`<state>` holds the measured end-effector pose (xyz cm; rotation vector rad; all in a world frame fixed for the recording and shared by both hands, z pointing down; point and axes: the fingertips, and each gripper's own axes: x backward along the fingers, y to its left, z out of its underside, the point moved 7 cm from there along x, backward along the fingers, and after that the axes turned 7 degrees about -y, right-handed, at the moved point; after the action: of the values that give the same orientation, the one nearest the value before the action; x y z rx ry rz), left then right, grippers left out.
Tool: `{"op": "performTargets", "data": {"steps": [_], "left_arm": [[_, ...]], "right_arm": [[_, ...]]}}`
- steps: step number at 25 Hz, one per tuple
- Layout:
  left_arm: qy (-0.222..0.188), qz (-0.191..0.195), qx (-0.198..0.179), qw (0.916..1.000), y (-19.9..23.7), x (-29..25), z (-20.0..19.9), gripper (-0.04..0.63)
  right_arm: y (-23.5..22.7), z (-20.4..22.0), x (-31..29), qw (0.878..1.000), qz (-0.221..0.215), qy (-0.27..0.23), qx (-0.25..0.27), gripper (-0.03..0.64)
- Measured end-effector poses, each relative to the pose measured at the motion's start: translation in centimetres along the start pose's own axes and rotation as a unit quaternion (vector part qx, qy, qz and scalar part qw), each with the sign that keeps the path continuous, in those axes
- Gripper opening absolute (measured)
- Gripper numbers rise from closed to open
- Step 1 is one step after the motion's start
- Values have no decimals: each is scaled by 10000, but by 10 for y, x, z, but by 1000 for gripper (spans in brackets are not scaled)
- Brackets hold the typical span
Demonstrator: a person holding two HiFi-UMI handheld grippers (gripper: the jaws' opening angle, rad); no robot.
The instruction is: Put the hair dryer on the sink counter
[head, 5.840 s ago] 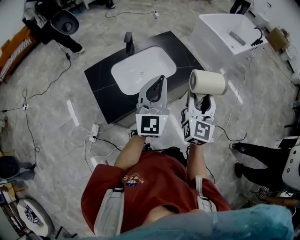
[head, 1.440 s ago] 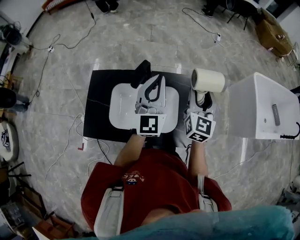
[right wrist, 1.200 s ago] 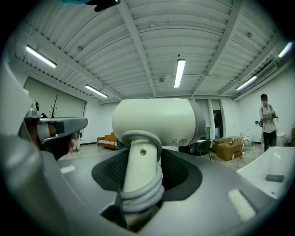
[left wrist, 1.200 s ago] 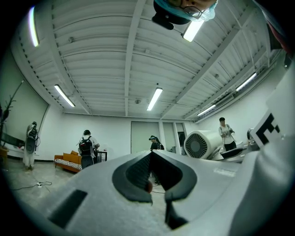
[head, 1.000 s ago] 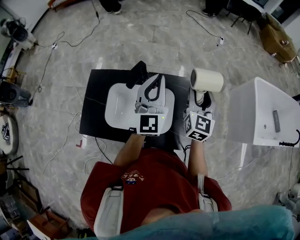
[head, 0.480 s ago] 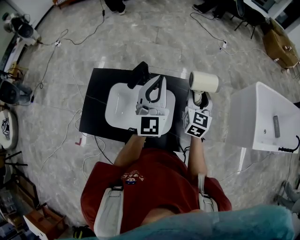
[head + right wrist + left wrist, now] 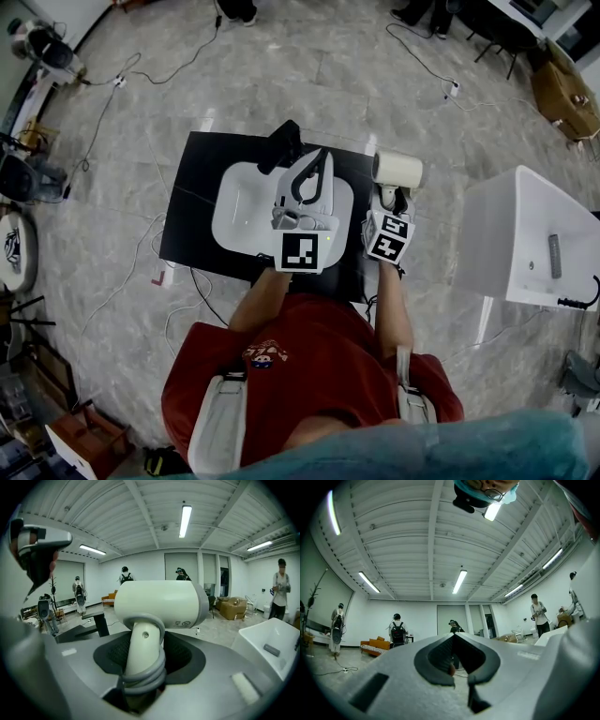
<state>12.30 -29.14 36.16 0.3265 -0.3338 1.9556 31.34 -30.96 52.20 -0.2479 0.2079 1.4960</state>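
Currently cream hair dryer (image 7: 159,604), grey cord (image 7: 145,679) round handle (image 7: 139,656), clamped in right hand-held gripper (image 7: 145,641); left hand-held gripper (image 7: 453,637) closed.

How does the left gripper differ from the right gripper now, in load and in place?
The left gripper is empty, jaws together; the right gripper is clamped on the handle of the hair dryer. The left is over the white basin; the right is at the right edge of the black counter. Both carry a marker cube.

Grey marbled floor (image 7: 309,84), white ribbed ceiling (image 7: 403,531)
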Motion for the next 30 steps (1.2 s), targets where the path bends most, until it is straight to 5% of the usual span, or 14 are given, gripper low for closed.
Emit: {"op": "performTargets", "data": {"steps": [15, 21, 24, 30], "left_arm": [[-49, -131, 208, 9997, 1, 4, 2, -3], [18, -114, 223, 9997, 1, 4, 5, -3], [78, 30, -60, 9999, 2, 4, 6, -3], [47, -87, 200, 9998, 3, 4, 8, -3]], "right_arm": [[-4, 80, -33, 9938, -84, 1093, 209, 193], [-3, 104, -40, 9866, -113, 1604, 263, 193], [-3, 118, -40, 9806, -96, 1944, 230, 193], [-2, 137, -42, 9729, -133, 2292, 289, 193]]}}
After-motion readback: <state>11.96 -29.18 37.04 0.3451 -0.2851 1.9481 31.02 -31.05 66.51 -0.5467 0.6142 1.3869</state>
